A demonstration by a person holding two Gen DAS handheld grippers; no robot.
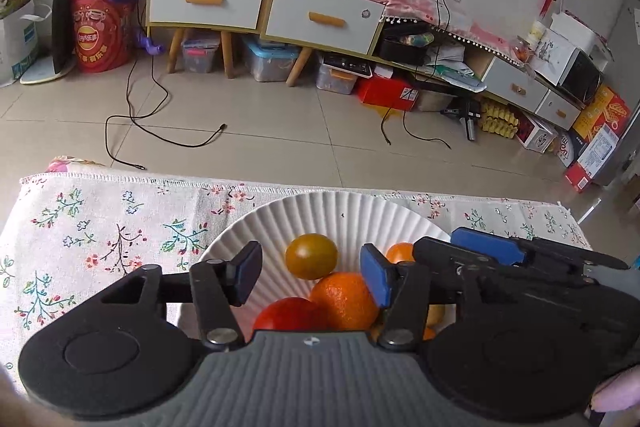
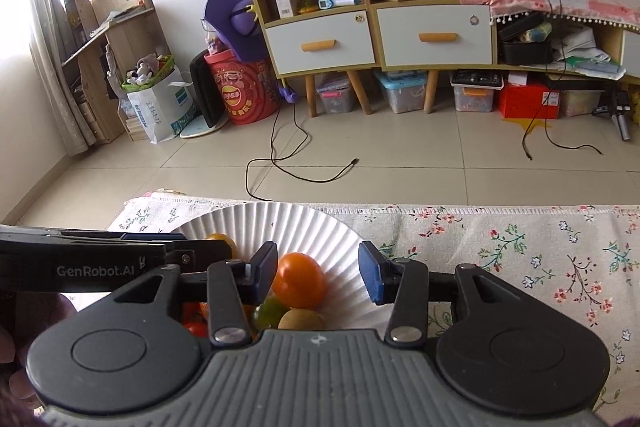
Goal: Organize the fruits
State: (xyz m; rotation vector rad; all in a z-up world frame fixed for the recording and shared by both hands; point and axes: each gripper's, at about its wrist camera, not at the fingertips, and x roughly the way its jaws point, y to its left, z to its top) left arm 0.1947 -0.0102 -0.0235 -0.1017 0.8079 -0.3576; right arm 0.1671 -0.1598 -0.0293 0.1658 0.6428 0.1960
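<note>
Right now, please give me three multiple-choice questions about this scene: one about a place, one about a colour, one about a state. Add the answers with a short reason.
1. Where do the fruits lie?
A. On the floor
B. On the white plate
C. In a drawer

2. What colour are the pads on the left gripper?
A. Blue
B. Red
C. Green

3. What is the state of the right gripper?
A. Shut on an orange fruit
B. Shut with nothing in it
C. Open, holding nothing

Answers:
1 B: the orange mandarin and the other fruits sit on the ribbed plate on the floral tablecloth.
2 A: both pads are blue.
3 C: its jaws stand apart over the orange tomato, and the pads do not press on it.
</note>
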